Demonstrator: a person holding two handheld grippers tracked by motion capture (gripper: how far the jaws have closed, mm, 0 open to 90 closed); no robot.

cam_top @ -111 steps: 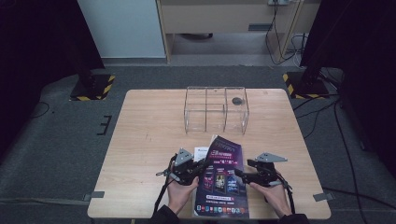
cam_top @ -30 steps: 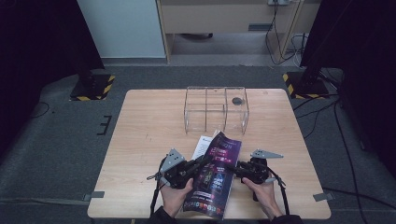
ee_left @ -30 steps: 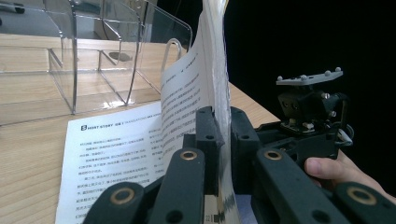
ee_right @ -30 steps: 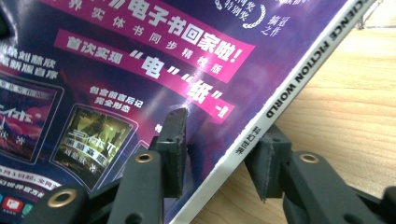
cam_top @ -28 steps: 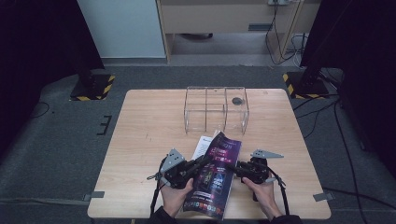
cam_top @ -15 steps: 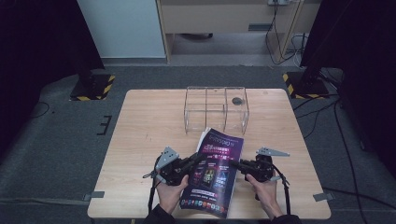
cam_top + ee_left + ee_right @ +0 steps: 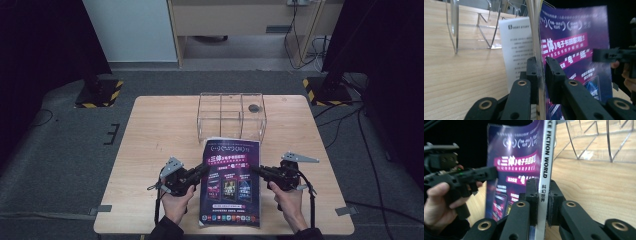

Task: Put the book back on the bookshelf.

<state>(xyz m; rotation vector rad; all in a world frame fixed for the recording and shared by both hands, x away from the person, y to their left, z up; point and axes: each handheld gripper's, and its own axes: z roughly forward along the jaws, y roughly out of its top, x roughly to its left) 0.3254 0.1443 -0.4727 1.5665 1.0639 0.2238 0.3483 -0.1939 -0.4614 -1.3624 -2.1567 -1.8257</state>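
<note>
A purple magazine [image 7: 231,182] with a dark cover and white spine is held level above the table's near half, between both grippers. My left gripper [image 7: 202,170] is shut on the magazine's page edge [image 7: 539,62], with a white inner page [image 7: 517,50] showing past the jaws. My right gripper [image 7: 256,170] is shut on the magazine's spine [image 7: 545,177]. In the right gripper view the left gripper [image 7: 489,173] and its hand appear beyond the cover. In the left gripper view the right gripper [image 7: 599,55] appears at the far edge of the cover.
A clear acrylic rack [image 7: 231,116] with several compartments stands on the wooden table [image 7: 160,130] just beyond the magazine. A small dark round object [image 7: 253,107] lies behind it. Bare tabletop lies to the left and right of the rack.
The magazine was tilted and partly open earlier; now it is closed and level, squared to the table, with its far edge nearer the rack. Both grippers have kept their hold.
</note>
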